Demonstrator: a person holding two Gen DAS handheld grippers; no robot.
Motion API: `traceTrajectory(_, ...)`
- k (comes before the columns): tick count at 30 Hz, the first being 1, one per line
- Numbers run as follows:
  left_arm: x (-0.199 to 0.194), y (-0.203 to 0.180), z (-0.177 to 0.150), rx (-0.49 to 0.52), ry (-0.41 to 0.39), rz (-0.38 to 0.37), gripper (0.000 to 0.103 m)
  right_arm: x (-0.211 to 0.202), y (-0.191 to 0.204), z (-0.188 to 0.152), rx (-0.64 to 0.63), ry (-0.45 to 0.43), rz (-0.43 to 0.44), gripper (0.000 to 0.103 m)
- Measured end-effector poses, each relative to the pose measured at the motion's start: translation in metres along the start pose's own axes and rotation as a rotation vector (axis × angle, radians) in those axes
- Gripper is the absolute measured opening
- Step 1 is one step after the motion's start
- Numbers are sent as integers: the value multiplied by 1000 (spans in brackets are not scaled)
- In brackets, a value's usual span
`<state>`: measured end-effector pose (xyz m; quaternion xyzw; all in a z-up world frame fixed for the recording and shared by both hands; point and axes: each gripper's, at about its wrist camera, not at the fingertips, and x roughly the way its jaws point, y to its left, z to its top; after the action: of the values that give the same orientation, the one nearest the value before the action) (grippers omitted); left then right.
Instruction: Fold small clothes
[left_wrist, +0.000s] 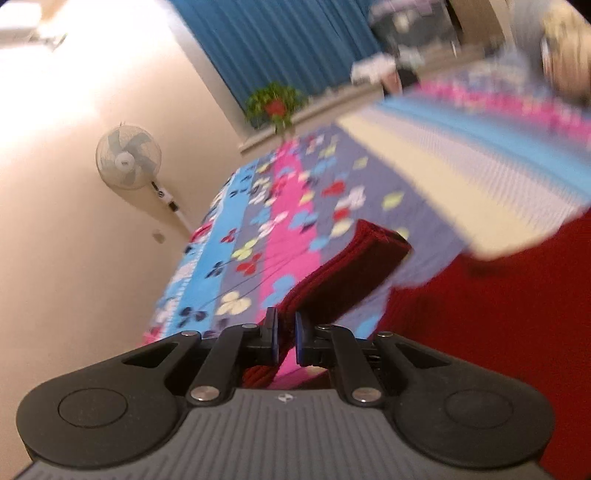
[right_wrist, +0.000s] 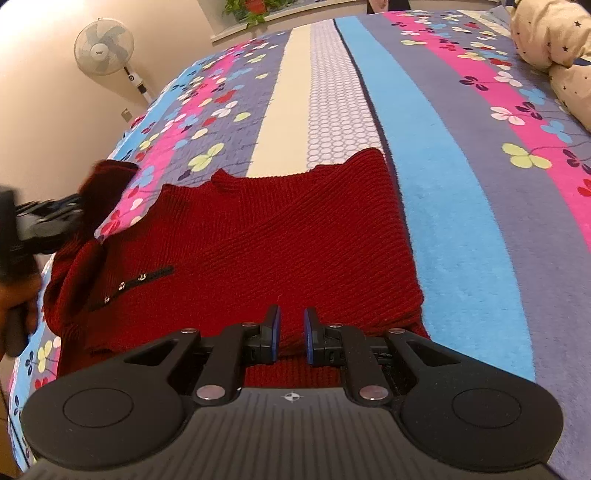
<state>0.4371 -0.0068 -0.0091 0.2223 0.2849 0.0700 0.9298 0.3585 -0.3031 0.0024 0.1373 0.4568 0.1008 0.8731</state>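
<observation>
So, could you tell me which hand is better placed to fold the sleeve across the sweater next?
Left, probably: the left gripper is shut on the raised red sleeve, while the right gripper pinches the sweater hem.

The sweater (right_wrist: 273, 236) lies on the bed (right_wrist: 461, 155), the fan (right_wrist: 103, 46) at ten o'clock, the pillow (right_wrist: 554, 48) at two.

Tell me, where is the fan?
In both views the fan stands at the upper left by the cream wall, beyond the bed's far corner.
</observation>
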Motion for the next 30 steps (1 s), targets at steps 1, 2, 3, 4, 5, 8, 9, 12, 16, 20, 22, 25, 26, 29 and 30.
traceTrajectory(1,-11,1,5,-38,-6,-31,9,0,0,0,3,-1,-1,14)
traceTrajectory(2,-22,-1,10,-62,-11,-60,9,-1,0,1,7,-2,-1,14)
traceTrajectory(3,-32,-7,14,-77,-16,-87,9,-1,0,1,11,-3,-2,14)
traceTrajectory(4,-40,-14,18,-89,-19,-118,9,0,0,1,15,-4,-2,14)
traceTrajectory(5,-50,-23,21,-103,-21,-159,9,0,-1,0,22,-3,-4,14)
traceTrajectory(8,-71,-57,24,-121,-20,-259,9,4,-2,-1,49,6,0,16)
traceTrajectory(9,-78,-73,24,-119,-14,-301,9,5,-3,-1,59,11,6,17)
traceTrajectory(12,-90,-118,12,-44,3,-395,14,6,-5,-2,78,16,16,18)
traceTrajectory(16,-99,-141,-15,39,53,-461,27,7,-7,-1,84,15,14,19)
traceTrajectory(20,-112,-108,-52,-6,59,-452,38,9,-10,-1,101,19,14,19)
traceTrajectory(22,-111,-79,-76,-86,84,-441,39,10,-10,-1,104,18,14,19)
traceTrajectory(25,-116,-50,-126,-230,142,-361,39,12,-10,-1,114,19,17,19)
traceTrajectory(26,-117,-47,-143,-262,156,-327,39,12,-10,-1,121,17,22,19)
traceTrajectory(29,-130,-42,-187,-351,114,-247,39,11,-12,-1,159,-2,45,19)
traceTrajectory(30,-136,-43,-197,-370,73,-231,39,10,-14,-2,181,-12,56,19)
